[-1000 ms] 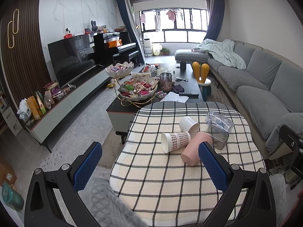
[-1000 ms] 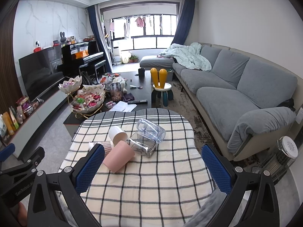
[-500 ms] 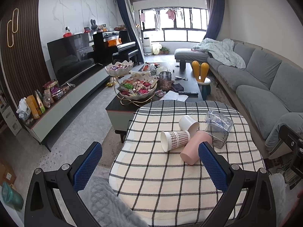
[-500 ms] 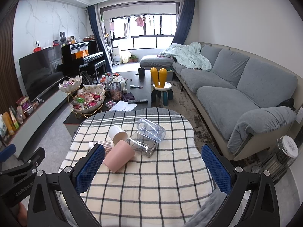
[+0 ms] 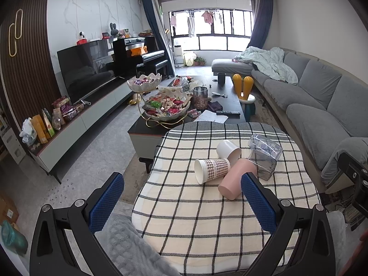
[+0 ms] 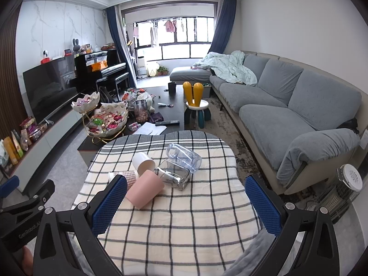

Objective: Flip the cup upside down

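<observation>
Checked cloth covers the table (image 5: 207,225), a soft base on which I judge a flipped cup may tip. Both my left gripper (image 5: 181,200) and right gripper (image 6: 185,202) stand wide open, empty, short of the pile. Two clear containers (image 6: 181,164) crowd the pink cup (image 6: 145,192), which lies on its side touching the houndstooth cup (image 5: 212,169) and white cup (image 5: 228,150); I judge a grab could scatter them.

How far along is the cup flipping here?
Nothing is done yet: the pink cup, white cup, checked cup and two clear containers all lie on their sides on the checked cloth. Both grippers, left and right, are open and hold nothing. Every flip remains.
</observation>
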Demonstrator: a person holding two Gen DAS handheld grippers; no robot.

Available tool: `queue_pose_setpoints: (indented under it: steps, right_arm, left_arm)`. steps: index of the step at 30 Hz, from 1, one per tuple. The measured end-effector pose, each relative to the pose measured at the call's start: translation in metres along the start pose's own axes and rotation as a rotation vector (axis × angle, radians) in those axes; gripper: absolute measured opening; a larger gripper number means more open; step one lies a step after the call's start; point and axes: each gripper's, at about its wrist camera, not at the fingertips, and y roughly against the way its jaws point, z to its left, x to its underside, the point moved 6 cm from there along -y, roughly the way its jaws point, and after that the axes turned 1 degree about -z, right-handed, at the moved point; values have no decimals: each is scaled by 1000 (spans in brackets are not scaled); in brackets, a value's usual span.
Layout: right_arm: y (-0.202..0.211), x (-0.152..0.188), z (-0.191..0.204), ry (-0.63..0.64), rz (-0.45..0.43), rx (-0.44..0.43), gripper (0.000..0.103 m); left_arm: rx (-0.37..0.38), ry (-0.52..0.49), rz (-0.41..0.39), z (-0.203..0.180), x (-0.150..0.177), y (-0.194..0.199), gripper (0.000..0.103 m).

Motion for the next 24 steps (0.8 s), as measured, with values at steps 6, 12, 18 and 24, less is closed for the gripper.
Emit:
queue_pose_setpoints:
  steps: [6,12,18,24]
  right_arm:
    - [1,0,0,-1,1,-1,103]
    - [0,0,0,0,2,-1,103]
    - [-1,0,-1,-1,1,-1,103]
    - [0,-5,2,9,11,-6,103]
  left_arm:
    - [-1,0,0,0,0,0,103]
    - [1,0,1,0,0,0,103]
    - [-1,-1,0,1,0,0,103]
    - [-7,4,10,2,2,0,103]
